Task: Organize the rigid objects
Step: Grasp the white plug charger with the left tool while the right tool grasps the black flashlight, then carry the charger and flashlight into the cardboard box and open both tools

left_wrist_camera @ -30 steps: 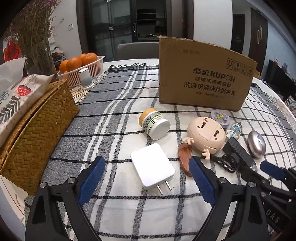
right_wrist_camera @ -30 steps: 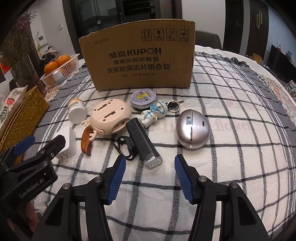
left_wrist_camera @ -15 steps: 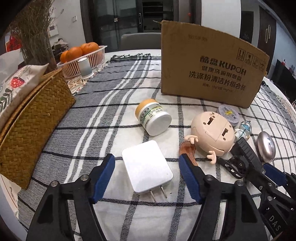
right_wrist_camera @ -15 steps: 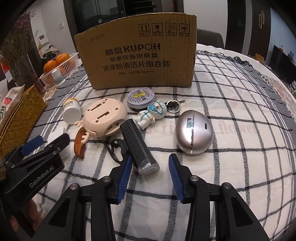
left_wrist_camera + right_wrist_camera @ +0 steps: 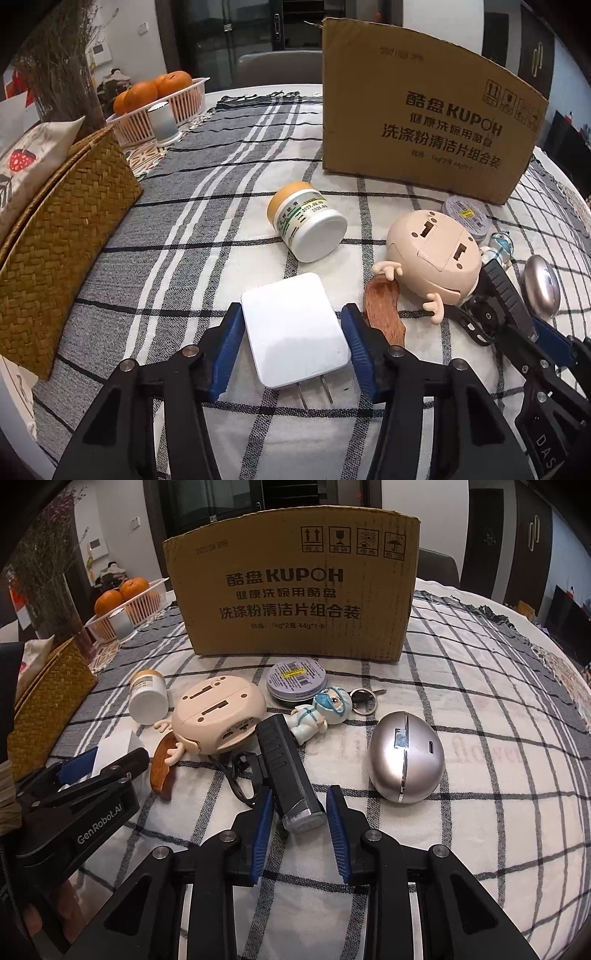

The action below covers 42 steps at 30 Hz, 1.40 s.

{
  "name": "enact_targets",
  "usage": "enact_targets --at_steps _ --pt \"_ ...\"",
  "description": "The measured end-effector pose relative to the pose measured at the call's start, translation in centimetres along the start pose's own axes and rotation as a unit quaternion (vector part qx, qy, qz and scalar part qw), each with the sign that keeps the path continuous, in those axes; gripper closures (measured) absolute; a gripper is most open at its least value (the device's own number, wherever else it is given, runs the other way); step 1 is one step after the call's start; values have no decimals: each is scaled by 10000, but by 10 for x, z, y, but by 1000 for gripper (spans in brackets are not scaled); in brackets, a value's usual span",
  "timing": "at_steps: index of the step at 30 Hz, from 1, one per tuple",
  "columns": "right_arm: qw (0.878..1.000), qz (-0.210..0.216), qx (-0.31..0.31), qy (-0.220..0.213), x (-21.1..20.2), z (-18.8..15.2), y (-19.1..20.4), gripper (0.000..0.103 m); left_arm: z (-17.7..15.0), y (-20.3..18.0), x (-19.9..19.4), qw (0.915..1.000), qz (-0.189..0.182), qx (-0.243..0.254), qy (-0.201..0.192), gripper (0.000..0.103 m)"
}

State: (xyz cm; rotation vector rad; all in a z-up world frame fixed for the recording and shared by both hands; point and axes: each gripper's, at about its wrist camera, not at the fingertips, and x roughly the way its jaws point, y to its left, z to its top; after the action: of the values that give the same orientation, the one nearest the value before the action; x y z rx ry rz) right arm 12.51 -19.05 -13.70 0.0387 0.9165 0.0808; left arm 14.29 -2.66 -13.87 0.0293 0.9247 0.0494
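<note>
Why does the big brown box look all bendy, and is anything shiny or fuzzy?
Left wrist view: the fisheye lens bows the cardboard box; the white charger glares. Right wrist view: the box's top edge curves too, the silver egg-shaped gadget catches lamp shine; the table things look sharp.

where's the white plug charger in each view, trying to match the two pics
Left wrist view: the white flat plug charger lies low in the centre, prongs toward the camera, between the closing blue pads of the left tool.
Right wrist view: only a white corner shows at the left edge, behind the left tool.
Shared landmark: the brown cardboard box standing at the back.
</note>
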Motion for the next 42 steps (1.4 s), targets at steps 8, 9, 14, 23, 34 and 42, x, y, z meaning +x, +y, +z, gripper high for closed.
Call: enact_targets --at_steps 8,9,14,23,34,42 --pt "9998 -156 -74 -133 -10 -3 3 73 -4 0 -6 9996 -237 171 15 55" --pt "9995 -218 -105 -190 -13 -3 3 73 -5 0 -7 9995 -259 184 1 56" --pt "9988 -320 -127 -342 -21 -4 3 73 -7 -1 -15 9991 -278 275 -130 59" --pt "9962 -464 -342 -652 -35 -3 9 75 -5 -2 -29 9978 -323 380 -429 59" --pt "9931 -509 -469 -951 -51 0 16 79 0 0 -45 9956 -384 408 -747 59" --pt "9908 -530 -499 -1141 -63 2 17 79 5 0 -59 9929 -528 488 -942 59"
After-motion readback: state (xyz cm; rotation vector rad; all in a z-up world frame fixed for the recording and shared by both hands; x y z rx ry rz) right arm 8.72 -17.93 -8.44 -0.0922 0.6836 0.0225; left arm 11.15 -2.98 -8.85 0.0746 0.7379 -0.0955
